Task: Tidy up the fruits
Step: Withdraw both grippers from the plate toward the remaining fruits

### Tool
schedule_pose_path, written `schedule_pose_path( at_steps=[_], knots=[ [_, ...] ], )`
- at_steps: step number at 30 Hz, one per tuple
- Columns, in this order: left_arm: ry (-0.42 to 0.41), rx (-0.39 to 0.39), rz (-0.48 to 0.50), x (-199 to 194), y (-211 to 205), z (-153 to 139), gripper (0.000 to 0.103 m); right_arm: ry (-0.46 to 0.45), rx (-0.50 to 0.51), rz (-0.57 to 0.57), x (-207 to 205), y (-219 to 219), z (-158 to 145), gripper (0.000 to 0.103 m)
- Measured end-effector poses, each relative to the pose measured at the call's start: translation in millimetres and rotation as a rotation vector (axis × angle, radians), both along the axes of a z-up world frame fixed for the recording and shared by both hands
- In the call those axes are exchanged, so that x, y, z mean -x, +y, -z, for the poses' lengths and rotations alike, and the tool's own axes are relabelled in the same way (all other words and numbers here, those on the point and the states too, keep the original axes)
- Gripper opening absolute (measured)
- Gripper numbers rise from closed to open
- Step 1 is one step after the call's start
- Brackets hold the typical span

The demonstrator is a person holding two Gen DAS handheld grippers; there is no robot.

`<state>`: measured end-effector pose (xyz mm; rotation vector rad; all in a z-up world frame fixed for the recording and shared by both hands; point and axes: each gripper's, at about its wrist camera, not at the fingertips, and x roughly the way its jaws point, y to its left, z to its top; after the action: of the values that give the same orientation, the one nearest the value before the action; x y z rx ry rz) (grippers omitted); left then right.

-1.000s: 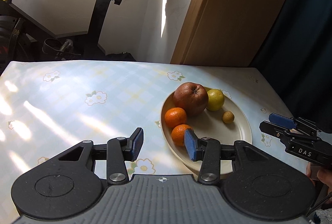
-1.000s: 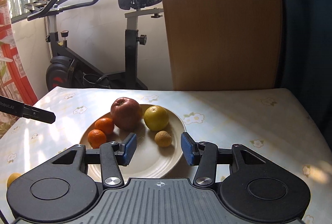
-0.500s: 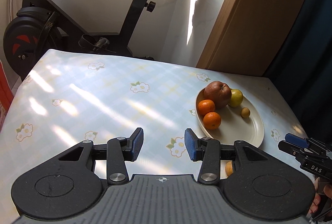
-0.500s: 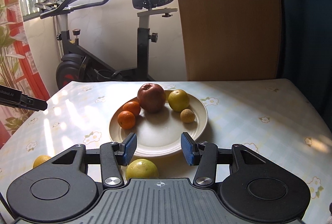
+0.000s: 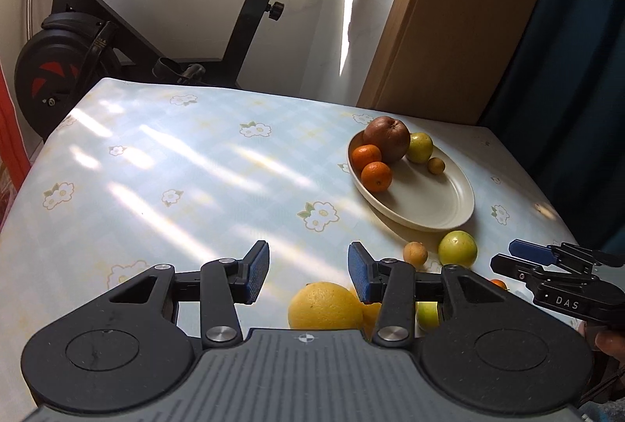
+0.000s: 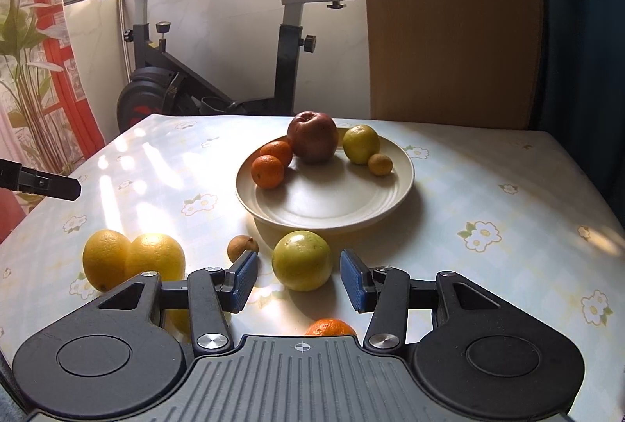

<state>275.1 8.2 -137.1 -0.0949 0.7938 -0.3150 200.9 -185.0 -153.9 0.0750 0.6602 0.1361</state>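
Starting at the left of the right wrist view: two yellow lemons (image 6: 133, 260) sit touching each other on the table (image 6: 488, 187), then a small brown fruit (image 6: 243, 247) just beside a big yellow-green citrus (image 6: 302, 260). That citrus sits right in front of the right tongs (image 6: 299, 280), whose blue pads are spread wide with nothing between them. A mandarin (image 6: 330, 328) peeks out just under them. Behind all that is the cream plate (image 6: 324, 203), carrying two mandarins (image 6: 267, 171), a dark red apple (image 6: 312, 136), a green-yellow citrus (image 6: 361, 143) and a tiny yellowish fruit (image 6: 380, 164), all bunched along its far side.

In the left wrist view, the left tongs (image 5: 308, 275) are wide apart too, holding nothing, hovering over the flowered table with one lemon (image 5: 324, 306) just below the right pad. The plate (image 5: 429, 203) is further right.
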Motion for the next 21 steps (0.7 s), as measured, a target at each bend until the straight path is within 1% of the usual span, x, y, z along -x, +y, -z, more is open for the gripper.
schedule_pose_path(
  at_steps=[4,7,10,15,21],
  knots=[
    [0.004,-0.003,0.026,19,-9,9,0.047,0.011,0.005,-0.02,13,8,1,0.044],
    [0.004,0.004,0.034,27,-11,10,0.047,0.007,0.013,-0.03,25,13,1,0.044],
    [-0.009,0.004,0.031,36,-11,9,0.047,0.014,-0.005,-0.021,33,12,3,0.044],
    [-0.01,0.027,0.038,54,-15,12,0.047,0.016,-0.018,-0.007,50,14,9,0.044],
    [-0.007,0.009,0.092,75,-26,21,0.047,0.026,-0.047,-0.004,66,17,22,0.044]
  ],
)
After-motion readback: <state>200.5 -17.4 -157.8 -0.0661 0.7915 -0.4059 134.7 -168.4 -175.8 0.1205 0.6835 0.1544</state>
